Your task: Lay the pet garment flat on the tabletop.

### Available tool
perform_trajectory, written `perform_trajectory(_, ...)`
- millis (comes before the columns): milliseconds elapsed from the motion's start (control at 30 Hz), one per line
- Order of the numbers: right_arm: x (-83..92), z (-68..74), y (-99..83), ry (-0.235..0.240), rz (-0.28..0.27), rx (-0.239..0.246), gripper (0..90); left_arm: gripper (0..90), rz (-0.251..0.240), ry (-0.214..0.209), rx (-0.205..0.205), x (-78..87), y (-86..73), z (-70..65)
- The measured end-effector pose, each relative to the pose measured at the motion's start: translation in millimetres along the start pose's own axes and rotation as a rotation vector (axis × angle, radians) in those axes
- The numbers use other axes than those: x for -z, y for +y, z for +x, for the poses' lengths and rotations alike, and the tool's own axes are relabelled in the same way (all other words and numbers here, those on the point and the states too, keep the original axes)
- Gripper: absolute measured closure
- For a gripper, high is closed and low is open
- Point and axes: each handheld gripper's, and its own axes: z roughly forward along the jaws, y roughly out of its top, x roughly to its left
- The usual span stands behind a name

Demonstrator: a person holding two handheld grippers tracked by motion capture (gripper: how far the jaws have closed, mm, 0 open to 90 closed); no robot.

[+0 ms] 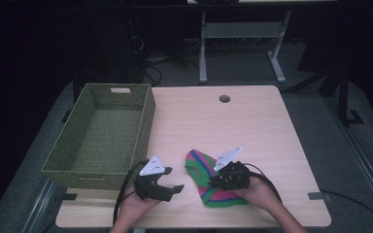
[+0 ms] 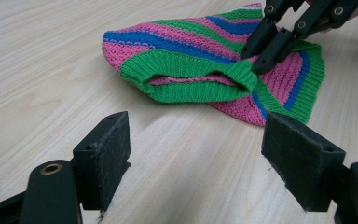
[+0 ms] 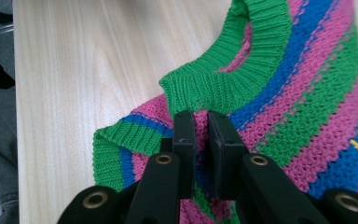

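A small knitted garment striped in pink, green and blue lies on the wooden table near its front edge. My right gripper is shut on it. In the right gripper view the two black jaws pinch the fabric just below a green ribbed cuff. The left gripper view shows that same gripper biting the garment at the edge of the cuff opening. My left gripper rests low on the table to the garment's left. It stands open, with bare wood between the pads.
A green woven basket with nothing in it stands at the table's left side, just behind my left hand. A round cable hole sits near the far edge. Desk legs and cables stand on the dark floor beyond.
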Motion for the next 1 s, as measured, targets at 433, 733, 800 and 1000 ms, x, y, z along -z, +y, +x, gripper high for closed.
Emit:
perform_trajectory(433, 17.8, -1.9, -2.8, 0.008, -0.053, -0.038, 82.6, 25.4, 0.000, -0.025, 0.005, -2.1, 1.3, -0.8)
perform_trajectory(733, 33.3, -7.6, -5.3, 0.011, -0.092, -0.070, 82.7, 25.4, 0.001, -0.040, -0.006, -4.0, 3.3, -1.0)
perform_trajectory(800, 37.8, -8.1, -4.6, 0.008, -0.099, -0.072, 82.8, 25.4, 0.001, -0.042, -0.011, -3.8, 4.3, -1.0)
perform_trajectory(1000, 51.5, -10.4, -5.2, 0.003, -0.140, -0.077, 82.8, 25.4, -0.004, -0.051, -0.018, -4.0, 8.2, -1.7)
